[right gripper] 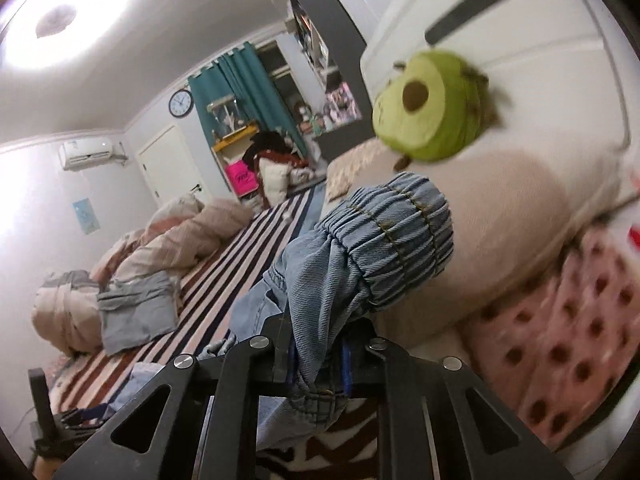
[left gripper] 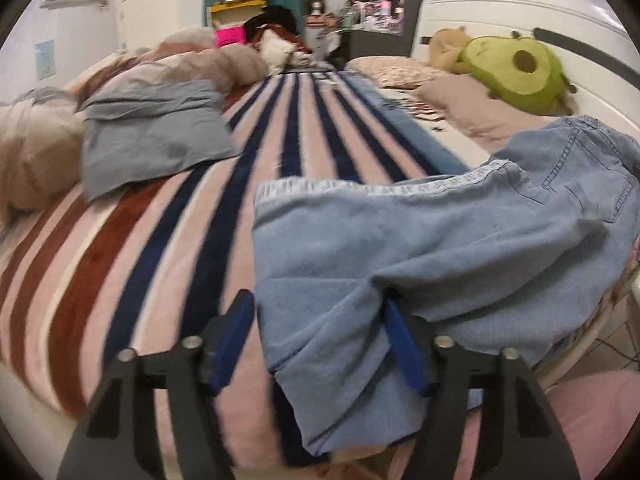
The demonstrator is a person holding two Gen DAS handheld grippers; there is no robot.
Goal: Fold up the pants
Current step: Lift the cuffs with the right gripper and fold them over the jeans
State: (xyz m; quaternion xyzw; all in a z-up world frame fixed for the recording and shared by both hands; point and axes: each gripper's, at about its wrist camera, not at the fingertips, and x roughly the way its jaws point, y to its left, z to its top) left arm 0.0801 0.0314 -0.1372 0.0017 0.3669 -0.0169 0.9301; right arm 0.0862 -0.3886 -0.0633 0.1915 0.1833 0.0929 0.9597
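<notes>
Light blue denim pants (left gripper: 420, 240) lie on the striped bed cover (left gripper: 160, 248), legs toward me and waist at the right. My left gripper (left gripper: 320, 316) is open, its blue fingers (left gripper: 236, 336) wide apart around the leg hem, the right finger tucked under a fold. My right gripper (right gripper: 320, 364) is shut on the pants' elastic waistband (right gripper: 392, 236), which bunches up above the jaws and is lifted off the bed.
A crumpled duvet (left gripper: 152, 128) lies on the bed's left. Pillows (left gripper: 452, 100) and a green avocado plush (left gripper: 516, 72) rest against the white headboard (left gripper: 500, 12) at right. A pink dotted cloth (right gripper: 560, 340) lies below the right gripper. Shelves and clutter stand beyond the bed.
</notes>
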